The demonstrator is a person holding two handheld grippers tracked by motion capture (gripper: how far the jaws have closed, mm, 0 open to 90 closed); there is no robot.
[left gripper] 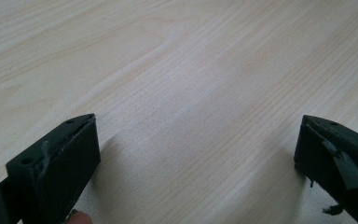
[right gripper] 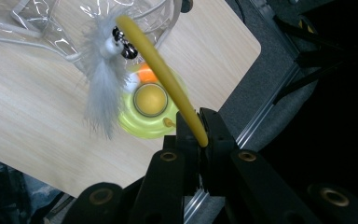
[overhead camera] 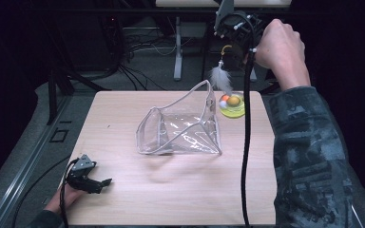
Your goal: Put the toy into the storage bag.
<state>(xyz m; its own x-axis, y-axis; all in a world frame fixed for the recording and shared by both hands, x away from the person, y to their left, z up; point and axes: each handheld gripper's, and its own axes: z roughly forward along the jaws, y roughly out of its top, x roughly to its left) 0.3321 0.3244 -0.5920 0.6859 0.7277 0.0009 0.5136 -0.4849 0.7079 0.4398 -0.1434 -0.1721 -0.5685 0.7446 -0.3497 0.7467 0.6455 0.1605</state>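
Observation:
A clear plastic pouch [overhead camera: 180, 126] with a grey zip edge stands open in the middle of the wooden table [overhead camera: 171, 194]. Behind its right corner lies a yellow-green toy disc [overhead camera: 233, 108] holding a yellow ball and an orange one. High above the far right edge, my right gripper [overhead camera: 229, 46] is shut on a curved yellow wand [right gripper: 168, 79]. A grey-white feather [overhead camera: 222, 80] and small bells dangle from the wand over the disc [right gripper: 151, 105]. My right gripper [right gripper: 201, 135] pinches the wand's lower end. Near the front left corner, my left gripper [overhead camera: 102, 184] rests low, jaws wide apart over bare wood [left gripper: 198, 140].
The right gripper's black cable [overhead camera: 245, 152] hangs down across the right side of the table. A camouflage sleeve [overhead camera: 309, 152] covers the right edge. Beyond the far edge are a white table leg [overhead camera: 177, 47] and floor cables.

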